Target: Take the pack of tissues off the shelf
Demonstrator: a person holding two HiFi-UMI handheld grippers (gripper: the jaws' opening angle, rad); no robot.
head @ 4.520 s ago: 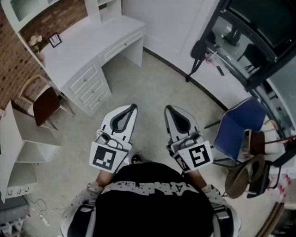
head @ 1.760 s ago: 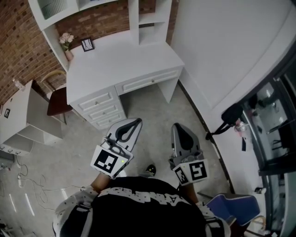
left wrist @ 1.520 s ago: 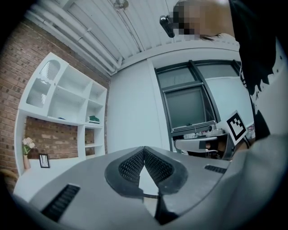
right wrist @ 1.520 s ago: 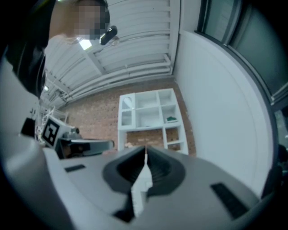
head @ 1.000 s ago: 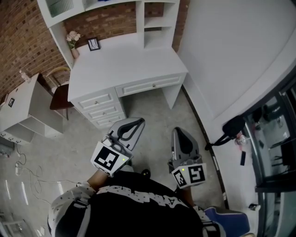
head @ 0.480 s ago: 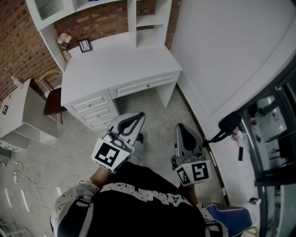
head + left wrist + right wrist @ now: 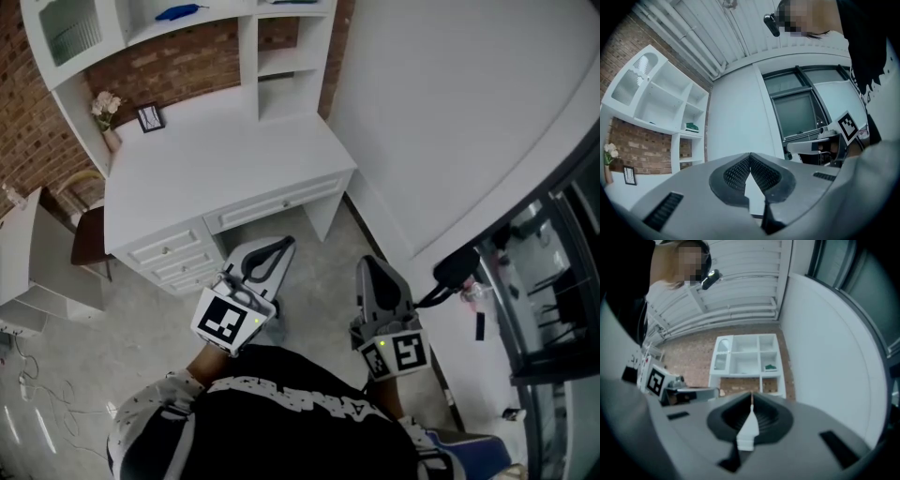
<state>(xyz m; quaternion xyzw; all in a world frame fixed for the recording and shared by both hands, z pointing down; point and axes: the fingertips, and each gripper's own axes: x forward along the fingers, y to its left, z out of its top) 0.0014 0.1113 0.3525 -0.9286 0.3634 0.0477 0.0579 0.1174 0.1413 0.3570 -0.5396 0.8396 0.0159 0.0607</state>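
A green pack of tissues (image 7: 692, 126) lies on a shelf in the right column of the white hutch (image 7: 281, 56) above the desk (image 7: 216, 150). The right gripper view shows the same pack (image 7: 770, 366), far ahead. In the head view only a thin bluish edge (image 7: 291, 2) shows at that shelf. My left gripper (image 7: 281, 246) and right gripper (image 7: 367, 267) hang side by side over the floor, in front of the desk. The jaws of both are shut with nothing between them (image 7: 750, 157) (image 7: 751, 397). Both are well short of the shelf.
A small picture frame (image 7: 150, 117) and a vase of flowers (image 7: 105, 112) stand at the desk's back left. A blue object (image 7: 178, 12) lies on the middle shelf. A chair (image 7: 84, 234) and a white side unit (image 7: 37, 262) stand left; a white wall (image 7: 441, 112) runs along the right.
The desk and hutch have shifted in the head view and the upper shelves have come into sight as the person steps closer. Both grippers stay shut and empty.
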